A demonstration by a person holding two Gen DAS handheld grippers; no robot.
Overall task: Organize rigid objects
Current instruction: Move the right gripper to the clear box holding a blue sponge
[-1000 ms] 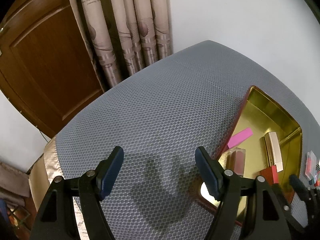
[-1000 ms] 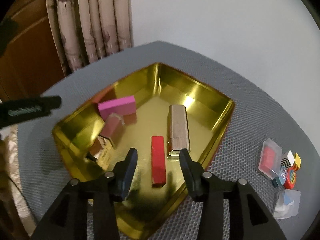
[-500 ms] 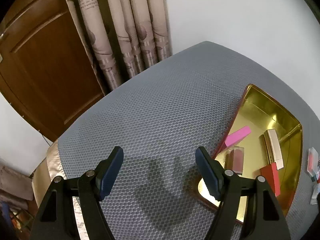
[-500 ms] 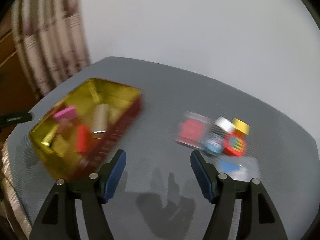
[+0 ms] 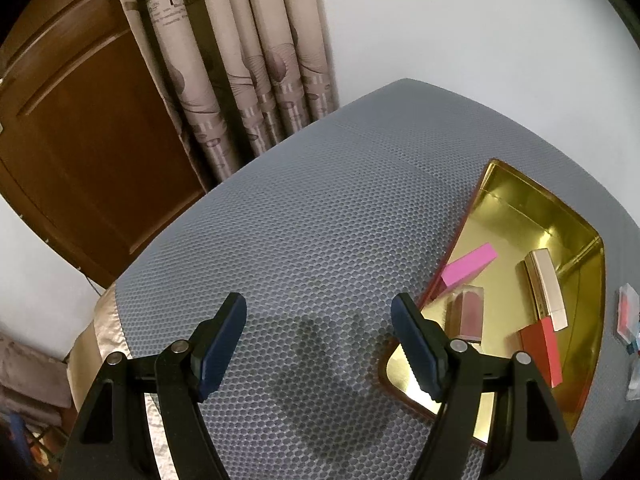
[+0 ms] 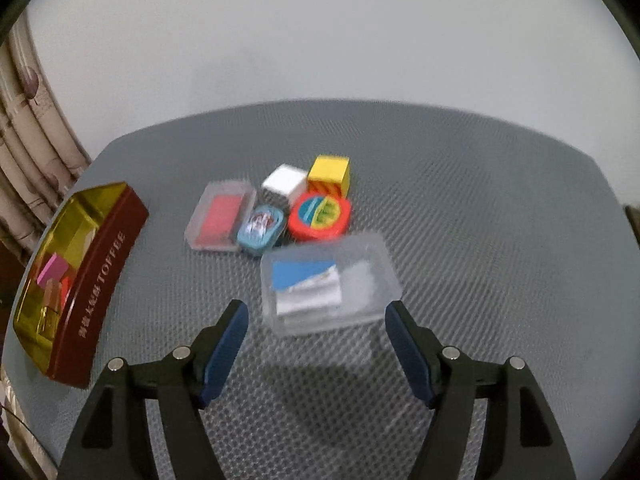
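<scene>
tongs on the right gripper [image 6: 316, 344] opening, empty, lining up on the clear box [image 6: 328, 284] beside the tin [image 6: 100, 276], next needing a straddle and squeeze, left gripper [image 5: 320, 340] wide, idle.

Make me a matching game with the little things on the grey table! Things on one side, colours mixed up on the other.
Things:
1. cube
2. round disc's rim
3. small oval tin
4. toffee tin's inside

Colours:
A. gold
B. light blue
C. yellow
D. red

Pairs: 1-C, 2-D, 3-B, 4-A
</scene>
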